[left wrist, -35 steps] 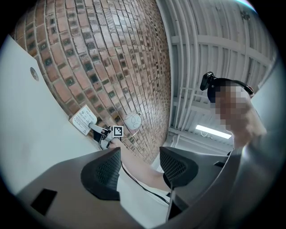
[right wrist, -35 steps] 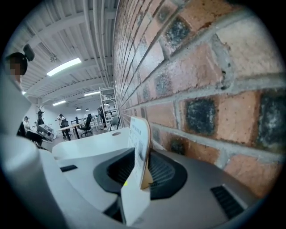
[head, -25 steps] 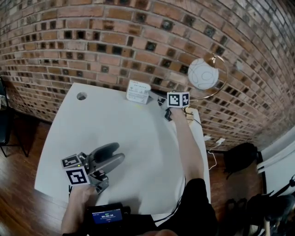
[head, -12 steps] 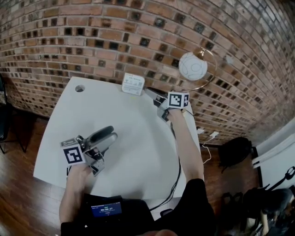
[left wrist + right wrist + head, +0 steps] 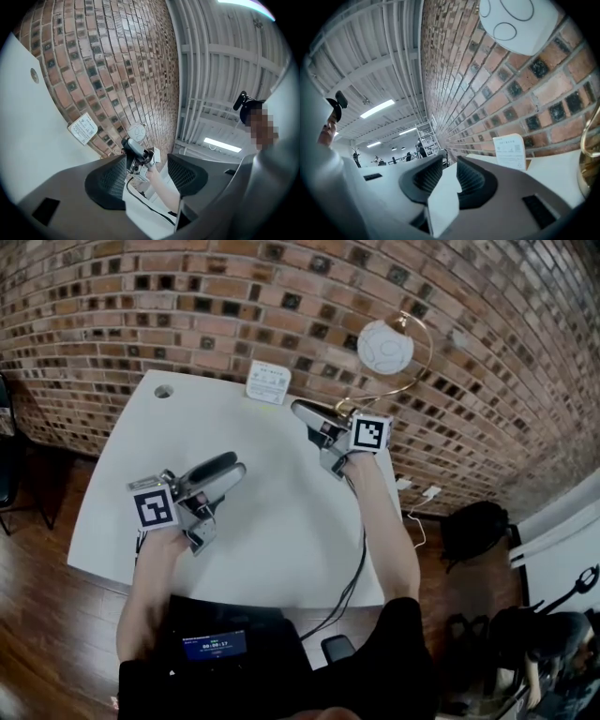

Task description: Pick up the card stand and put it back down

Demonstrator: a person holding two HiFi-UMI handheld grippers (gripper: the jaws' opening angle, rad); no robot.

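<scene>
Card stand [image 5: 268, 382] stands at the desk's [image 5: 272, 521] far edge, right claw [image 5: 300, 409] just beside it, empty, jaws just narrowing, left claw [image 5: 236, 463] agape and empty; we'd reopen the right before closing in level.

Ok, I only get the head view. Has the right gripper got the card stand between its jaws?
Observer: No. In the right gripper view, the right gripper has nothing between its jaws, which have just been closing.
Operator: Where's the card stand from there?
Observer: The card stand stands on the table by the brick wall, beyond the jaws and right of them, untouched.
Operator: And the left gripper?
Observer: The left gripper has its jaws apart, nothing between them.
</scene>
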